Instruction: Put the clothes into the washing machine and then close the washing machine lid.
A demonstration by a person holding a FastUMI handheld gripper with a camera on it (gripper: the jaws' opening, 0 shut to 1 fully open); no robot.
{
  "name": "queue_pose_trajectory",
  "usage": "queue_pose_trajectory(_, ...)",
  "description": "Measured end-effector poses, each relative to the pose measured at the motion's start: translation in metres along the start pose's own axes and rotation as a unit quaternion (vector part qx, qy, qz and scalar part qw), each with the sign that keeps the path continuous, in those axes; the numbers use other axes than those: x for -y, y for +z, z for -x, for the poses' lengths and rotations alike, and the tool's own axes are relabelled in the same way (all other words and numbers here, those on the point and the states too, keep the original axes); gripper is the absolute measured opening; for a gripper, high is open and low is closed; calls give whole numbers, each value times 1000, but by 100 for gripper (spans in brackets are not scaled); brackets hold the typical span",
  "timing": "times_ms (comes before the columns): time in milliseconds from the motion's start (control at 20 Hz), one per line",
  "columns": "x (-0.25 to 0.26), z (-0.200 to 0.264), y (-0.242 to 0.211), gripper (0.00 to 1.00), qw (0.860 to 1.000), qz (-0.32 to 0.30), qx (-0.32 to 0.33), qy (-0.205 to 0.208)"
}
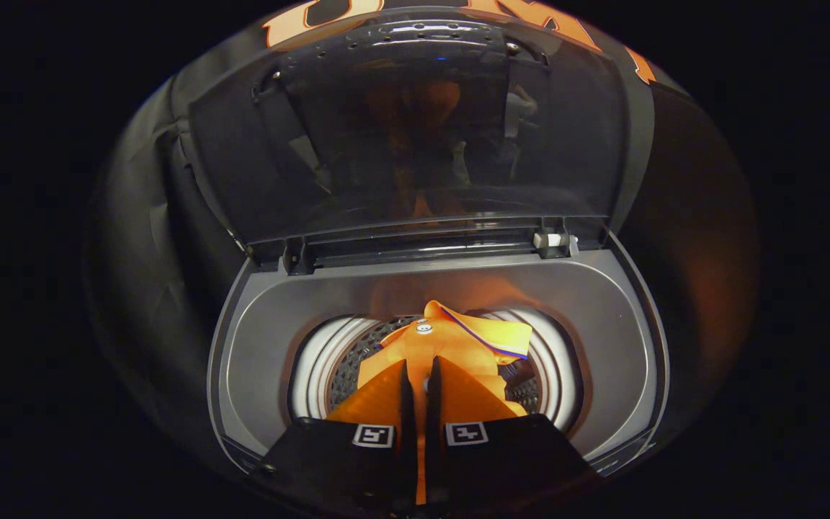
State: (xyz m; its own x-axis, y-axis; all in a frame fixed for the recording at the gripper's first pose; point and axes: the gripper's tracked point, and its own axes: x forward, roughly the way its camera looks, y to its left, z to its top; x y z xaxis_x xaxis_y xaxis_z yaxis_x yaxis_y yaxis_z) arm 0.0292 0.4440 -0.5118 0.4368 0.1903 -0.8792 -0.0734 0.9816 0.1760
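Note:
My gripper (421, 369) is shut on an orange garment (451, 339) with a white button and a dark-trimmed collar. A thin fold of the cloth is pinched between both fingers, and the rest hangs over the round drum opening (321, 360) of a grey top-loading washing machine (602, 317). The perforated metal drum wall (357, 360) shows behind the garment. The machine's dark see-through lid (415, 137) stands raised upright beyond the opening, hinged along the machine's back edge.
The grey top deck of the machine rings the drum opening on all sides. A white hinge piece (552, 241) sits at the lid's base on the right. Black cloth wall surrounds the machine.

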Motion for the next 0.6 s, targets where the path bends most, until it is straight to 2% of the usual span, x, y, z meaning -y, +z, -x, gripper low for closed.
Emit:
queue_pose_trajectory(400,1,3,-1,14,1000,-2,-2,0)
queue_pose_trajectory(450,2,1,-1,19,1000,-3,-1,-4)
queue_pose_trajectory(550,5,3,-2,35,1000,-7,-3,-4)
queue_pose_trajectory(600,7,4,-2,37,1000,-9,-3,-9)
